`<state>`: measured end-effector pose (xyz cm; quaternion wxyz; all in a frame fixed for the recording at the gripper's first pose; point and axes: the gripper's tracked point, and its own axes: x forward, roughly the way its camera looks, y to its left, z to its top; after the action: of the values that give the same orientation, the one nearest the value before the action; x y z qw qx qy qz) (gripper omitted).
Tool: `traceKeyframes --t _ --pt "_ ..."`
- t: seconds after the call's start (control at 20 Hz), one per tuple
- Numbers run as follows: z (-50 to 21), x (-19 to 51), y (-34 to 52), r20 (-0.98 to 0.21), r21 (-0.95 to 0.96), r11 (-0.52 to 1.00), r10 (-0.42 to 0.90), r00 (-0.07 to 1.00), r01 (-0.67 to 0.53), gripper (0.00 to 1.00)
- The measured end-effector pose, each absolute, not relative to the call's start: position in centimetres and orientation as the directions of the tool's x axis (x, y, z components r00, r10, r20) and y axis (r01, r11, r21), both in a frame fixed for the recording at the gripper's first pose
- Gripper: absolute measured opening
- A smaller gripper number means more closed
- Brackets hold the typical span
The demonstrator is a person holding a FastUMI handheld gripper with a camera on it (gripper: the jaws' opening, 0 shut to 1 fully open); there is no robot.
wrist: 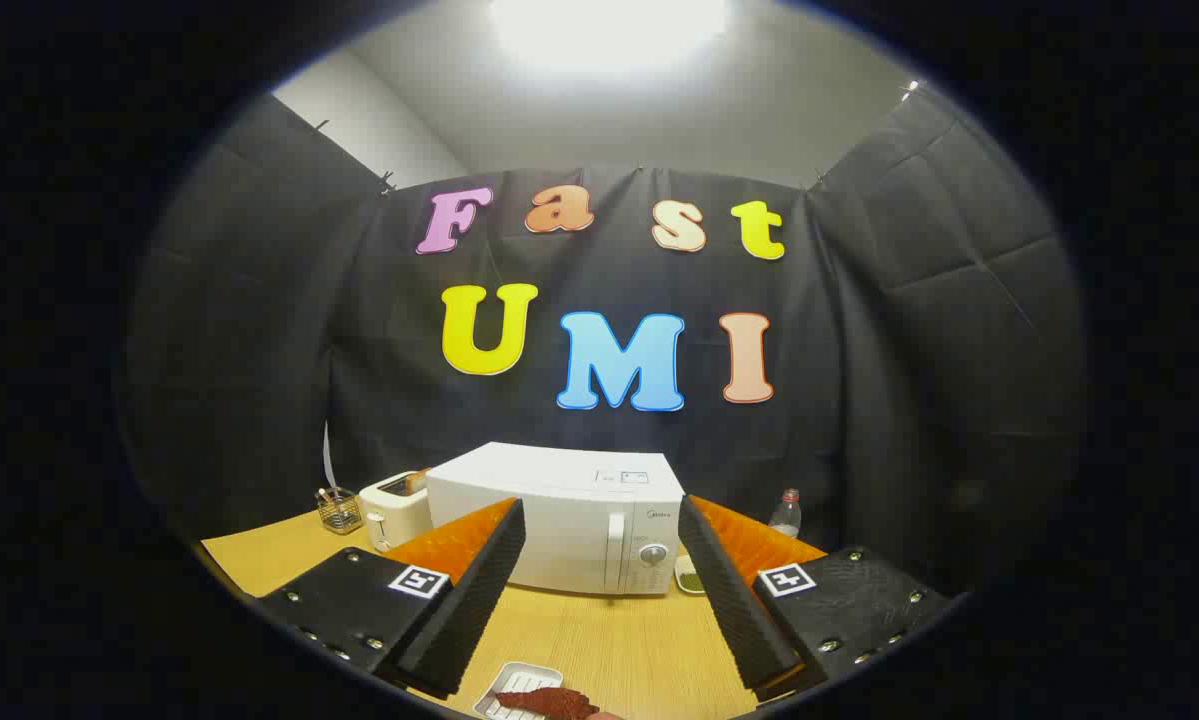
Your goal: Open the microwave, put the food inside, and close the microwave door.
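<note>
A white microwave (pixel 569 520) stands on the wooden table (pixel 609 640), beyond my fingers, with its door shut; the handle (pixel 616 550) and a knob (pixel 653 553) sit on its right side. A small white tray (pixel 512 687) carrying a reddish-brown piece of food (pixel 557 703) lies on the table close below, between the fingers. My gripper (pixel 601 520) is open, held above the table, with nothing between its fingers.
Left of the microwave stand a white toaster (pixel 395 512) and a wire basket (pixel 339 510). To its right are a small dish with something green (pixel 690 575) and a clear bottle (pixel 786 513). Black cloth walls enclose the table.
</note>
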<state>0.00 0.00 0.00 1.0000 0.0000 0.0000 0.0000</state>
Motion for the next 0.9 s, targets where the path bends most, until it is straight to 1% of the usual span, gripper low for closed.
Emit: traceKeyframes --t 0.4,0.9 --pt "-0.9 -0.8 -0.7 -0.018 0.013 1.000 -0.021 1.000 0.021 0.97" --pt "-0.9 -1.0 0.7 -0.020 0.030 1.000 -0.006 1.000 0.006 0.97"
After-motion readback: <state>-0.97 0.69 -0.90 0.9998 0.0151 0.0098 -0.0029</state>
